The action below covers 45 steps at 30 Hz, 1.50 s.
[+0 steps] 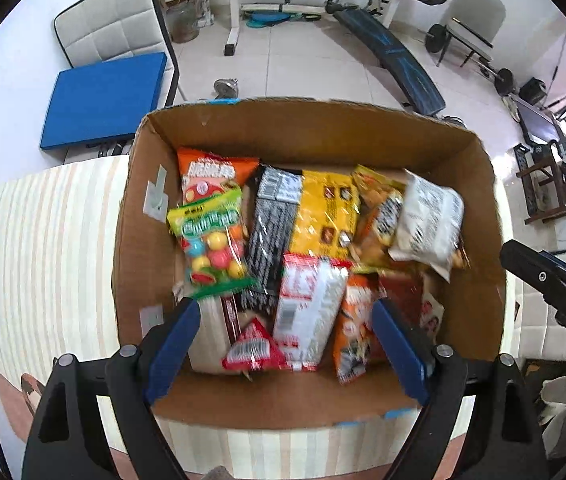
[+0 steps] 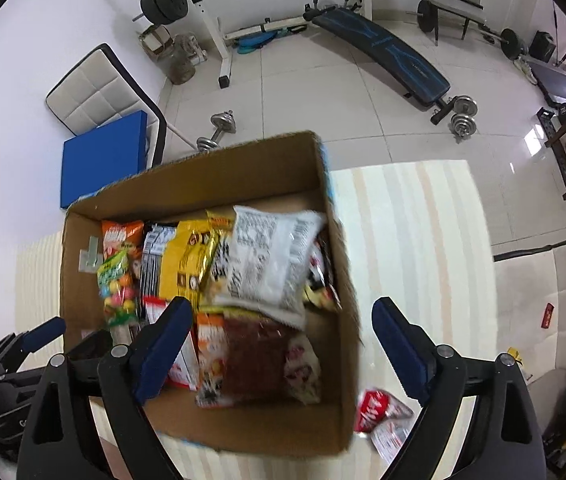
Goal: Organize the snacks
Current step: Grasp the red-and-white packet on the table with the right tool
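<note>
Both claws hung over the cardboard box [image 1: 323, 128], pointing steeply down. Left gripper [image 1: 287, 344] stood with its jaws wide apart and nothing pressed between the blue pads; snack packets lay below the gap, among them a red-and-white packet [image 1: 307, 312] and a small red pouch [image 1: 253, 350]. Right gripper [image 2: 279, 344] was likewise spread wide and empty, its left finger over the box interior and its right finger outside the box's right wall, above the striped tablecloth [image 2: 423, 216].

Inside the box, the snacks covered most of the floor: a gumball bag [image 1: 213, 240] near the left wall, an orange bag [image 1: 213, 170] behind it, a black wrapper [image 1: 269, 232], a yellow bag [image 1: 325, 212] and a white bag [image 1: 429, 220] close to the right wall. A bare strip of cardboard floor showed along the near wall and along the far wall.

Outside the box, a red packet [image 2: 383, 410] lay on the cloth just beside its near right corner. Right of the box, the tabletop was otherwise open.
</note>
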### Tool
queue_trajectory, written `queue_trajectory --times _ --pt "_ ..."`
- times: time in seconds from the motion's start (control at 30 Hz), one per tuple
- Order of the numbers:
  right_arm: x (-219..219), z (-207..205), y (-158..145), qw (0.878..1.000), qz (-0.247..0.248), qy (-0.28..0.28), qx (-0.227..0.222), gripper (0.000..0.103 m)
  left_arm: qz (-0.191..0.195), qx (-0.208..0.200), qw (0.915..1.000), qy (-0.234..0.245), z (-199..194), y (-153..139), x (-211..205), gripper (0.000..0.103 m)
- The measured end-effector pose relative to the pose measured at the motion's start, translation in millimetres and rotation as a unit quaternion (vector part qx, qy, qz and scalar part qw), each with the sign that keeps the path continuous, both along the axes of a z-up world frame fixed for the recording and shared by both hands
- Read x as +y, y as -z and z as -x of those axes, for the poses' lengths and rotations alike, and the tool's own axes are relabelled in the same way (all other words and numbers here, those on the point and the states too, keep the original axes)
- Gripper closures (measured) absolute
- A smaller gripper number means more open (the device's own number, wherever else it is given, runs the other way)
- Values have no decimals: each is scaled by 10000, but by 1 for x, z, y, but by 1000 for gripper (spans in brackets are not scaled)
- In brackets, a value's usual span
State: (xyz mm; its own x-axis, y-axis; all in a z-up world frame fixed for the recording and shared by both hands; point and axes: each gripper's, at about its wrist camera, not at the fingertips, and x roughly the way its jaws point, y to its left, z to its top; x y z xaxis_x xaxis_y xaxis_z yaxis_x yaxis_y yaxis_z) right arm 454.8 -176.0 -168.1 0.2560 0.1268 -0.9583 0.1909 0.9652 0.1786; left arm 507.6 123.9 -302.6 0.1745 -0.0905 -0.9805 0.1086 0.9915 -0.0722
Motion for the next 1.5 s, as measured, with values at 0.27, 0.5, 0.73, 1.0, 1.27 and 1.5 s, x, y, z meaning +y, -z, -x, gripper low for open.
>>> queue_trajectory --times 0.27,0.5,0.73,1.0,1.27,1.5 --pt "-27 73 1 9992 10 391 14 9 -91 -419 9991 58 70 -8 -16 15" --pt "-57 117 43 9950 5 820 573 9 -79 -237 9996 -111 99 18 -22 15" --pt "-89 131 112 9838 -323 1322 1167 10 -168 -124 9997 -113 106 34 -29 15" --pt "-97 133 151 9781 -539 1479 1359 10 -304 -149 9994 5 105 39 -34 15" --pt "-92 141 159 9834 -280 1317 1217 50 -375 -170 9991 36 103 41 -33 15" --pt "-78 153 152 9882 -234 1082 1060 57 -360 -238 9991 -2 105 40 -31 15"
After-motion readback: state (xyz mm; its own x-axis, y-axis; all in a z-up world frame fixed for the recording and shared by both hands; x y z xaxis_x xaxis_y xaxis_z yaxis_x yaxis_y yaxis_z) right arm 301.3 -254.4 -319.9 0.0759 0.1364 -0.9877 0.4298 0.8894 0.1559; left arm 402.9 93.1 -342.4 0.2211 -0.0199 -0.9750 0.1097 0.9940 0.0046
